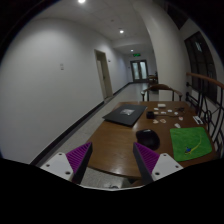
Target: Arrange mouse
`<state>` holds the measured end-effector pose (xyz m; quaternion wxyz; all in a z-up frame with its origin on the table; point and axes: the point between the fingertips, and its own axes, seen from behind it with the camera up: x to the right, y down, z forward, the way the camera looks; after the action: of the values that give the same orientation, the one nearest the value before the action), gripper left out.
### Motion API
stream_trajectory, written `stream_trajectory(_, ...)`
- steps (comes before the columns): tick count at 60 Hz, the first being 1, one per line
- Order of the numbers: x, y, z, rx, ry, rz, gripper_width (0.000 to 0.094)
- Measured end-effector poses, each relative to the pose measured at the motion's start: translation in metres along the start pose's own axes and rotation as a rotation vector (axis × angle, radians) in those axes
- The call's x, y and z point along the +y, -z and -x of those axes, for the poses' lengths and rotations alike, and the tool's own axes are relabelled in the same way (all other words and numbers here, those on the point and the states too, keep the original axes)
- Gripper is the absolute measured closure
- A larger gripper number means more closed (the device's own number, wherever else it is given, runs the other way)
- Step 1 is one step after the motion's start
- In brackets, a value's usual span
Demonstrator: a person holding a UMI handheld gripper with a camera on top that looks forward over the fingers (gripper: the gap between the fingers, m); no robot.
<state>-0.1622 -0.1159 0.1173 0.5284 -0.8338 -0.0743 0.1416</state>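
The gripper [110,160] is hanging over the near end of a brown table [112,140]. Its fingers [72,160] are standing wide open, with purple pads facing each other. They are holding nothing, and only bare table is showing between them.

The mouse [148,137] is sitting on the table just past the right finger, a small dark lump. It is touching neither finger. Right of the mouse a green mat [187,144] is lying with small white things on it. Farther off, a dark laptop [125,116] is lying flat. Small cards [165,116] are lying to the right of it. A chair [158,92] is standing at the far end. A long hallway with a door [102,75] is running along the left.
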Motion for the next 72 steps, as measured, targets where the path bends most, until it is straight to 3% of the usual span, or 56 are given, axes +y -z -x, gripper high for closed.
stream_trajectory(10,0.005,-0.019,-0.046,0.036,-0.022,0.026,0.0095)
stream_trajectory(25,0.02,-0.062,-0.13,0.183,0.055,0.08,0.0096)
stream_trajectory(37,0.043,-0.117,-0.163,0.191,0.089,0.167,0.0095)
stream_trajectory(59,0.022,-0.181,-0.203,0.188,0.059,0.216,0.0113)
stream_trajectory(65,0.02,-0.196,-0.213,0.196,0.052,0.234,0.0175)
stream_trajectory(68,0.02,-0.202,-0.212,0.19,0.058,0.235,0.0308)
stream_trajectory(72,0.02,-0.203,-0.214,0.2,0.077,0.234,0.0374)
